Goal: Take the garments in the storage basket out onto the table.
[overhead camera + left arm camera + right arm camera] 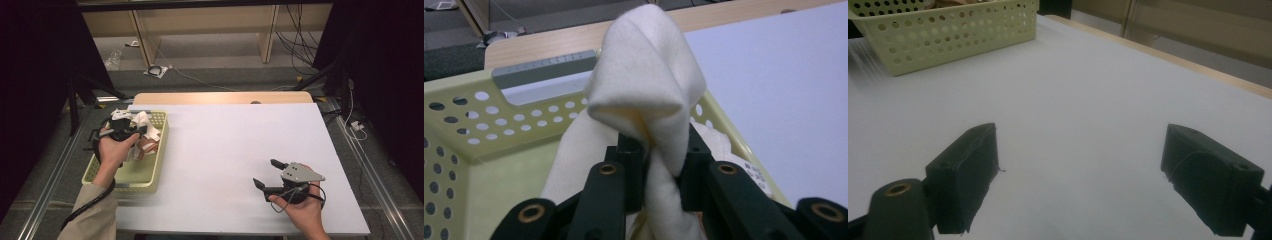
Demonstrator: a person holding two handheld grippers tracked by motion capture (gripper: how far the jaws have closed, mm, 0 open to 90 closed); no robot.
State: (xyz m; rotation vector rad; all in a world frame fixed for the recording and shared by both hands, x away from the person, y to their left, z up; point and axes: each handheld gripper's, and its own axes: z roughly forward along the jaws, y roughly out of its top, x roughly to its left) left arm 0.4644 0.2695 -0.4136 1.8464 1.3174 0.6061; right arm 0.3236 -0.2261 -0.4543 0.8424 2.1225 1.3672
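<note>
A pale yellow perforated basket (157, 165) (464, 145) (948, 35) stands at the table's left edge with crumpled cloths in it. My left gripper (137, 131) (659, 150) hovers over the basket, shut on a cream-white cloth (142, 121) (649, 85) that bunches up above the jaws and hangs down between them. A brownish cloth (148, 146) lies in the basket below. My right gripper (267, 175) (1080, 175) rests low over the white table (235, 145) at the front right, open, with nothing between its fingers.
A wooden strip (220, 97) runs along the table's far edge. Beyond it are the floor, loose cables (300, 35) and wooden furniture legs. Dark curtains close off both sides. Bare white tabletop spreads between the basket and my right gripper.
</note>
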